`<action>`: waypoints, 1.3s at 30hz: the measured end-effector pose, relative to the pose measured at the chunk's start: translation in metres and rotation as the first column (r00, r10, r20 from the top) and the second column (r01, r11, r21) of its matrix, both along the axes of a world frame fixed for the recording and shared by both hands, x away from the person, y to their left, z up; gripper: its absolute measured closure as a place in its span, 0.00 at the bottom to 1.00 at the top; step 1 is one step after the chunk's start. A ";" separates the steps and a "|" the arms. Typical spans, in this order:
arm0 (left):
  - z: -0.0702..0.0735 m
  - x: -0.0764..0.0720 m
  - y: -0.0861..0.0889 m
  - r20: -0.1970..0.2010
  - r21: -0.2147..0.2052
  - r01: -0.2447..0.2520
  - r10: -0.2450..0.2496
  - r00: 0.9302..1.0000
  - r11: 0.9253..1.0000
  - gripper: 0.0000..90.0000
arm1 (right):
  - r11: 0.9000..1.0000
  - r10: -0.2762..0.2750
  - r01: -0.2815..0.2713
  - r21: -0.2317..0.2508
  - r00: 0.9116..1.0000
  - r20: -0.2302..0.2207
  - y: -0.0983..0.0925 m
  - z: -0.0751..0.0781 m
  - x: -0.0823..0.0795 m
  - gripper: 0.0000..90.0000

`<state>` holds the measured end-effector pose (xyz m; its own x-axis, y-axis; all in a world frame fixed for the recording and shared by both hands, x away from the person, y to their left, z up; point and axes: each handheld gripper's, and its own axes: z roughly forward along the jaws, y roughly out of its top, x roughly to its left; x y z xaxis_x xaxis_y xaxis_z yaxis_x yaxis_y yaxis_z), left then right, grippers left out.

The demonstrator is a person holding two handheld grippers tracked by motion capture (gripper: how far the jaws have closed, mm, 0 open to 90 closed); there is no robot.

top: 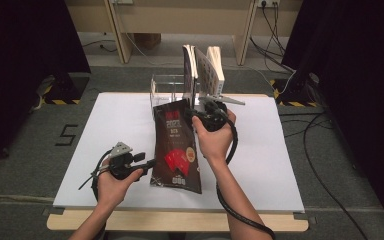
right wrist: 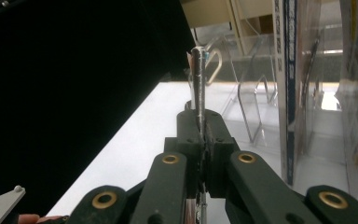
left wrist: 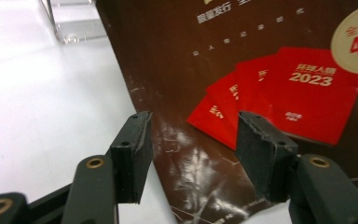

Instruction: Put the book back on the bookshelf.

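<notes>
Upright books (top: 207,65), clear stand (top: 167,85)

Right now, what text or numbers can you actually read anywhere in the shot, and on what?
"2023": on the front red card printed on the dark brown book cover.
"48": in the cream roundel at that cover's edge.
"5": marked on the floor left of the table.
Chinese lines on the cover: too blurred to read.

The dark brown magazine (left wrist: 177,60) has red booklets printed on its cover, and the front one reads "2023" in white under a line of Chinese characters too small to read. A cream round badge at the cover's right edge shows "48" in red. On the floor (top: 35,150) left of the table, black tape forms a "5".
</notes>
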<state>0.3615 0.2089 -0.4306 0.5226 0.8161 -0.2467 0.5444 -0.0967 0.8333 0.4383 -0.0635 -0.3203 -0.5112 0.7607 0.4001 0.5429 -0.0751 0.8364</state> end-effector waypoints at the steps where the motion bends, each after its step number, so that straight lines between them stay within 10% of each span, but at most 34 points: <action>1: 0.001 0.001 0.000 0.006 -0.004 -0.001 0.001 1.000 1.000 0.50 | 1.000 -0.002 0.002 0.002 1.000 0.003 0.001 0.001 0.000 0.97; 39: 0.042 0.027 -0.007 0.059 -0.065 -0.010 0.014 0.998 0.998 0.46 | 0.995 -0.091 0.083 0.047 0.976 0.196 0.031 0.032 0.015 0.97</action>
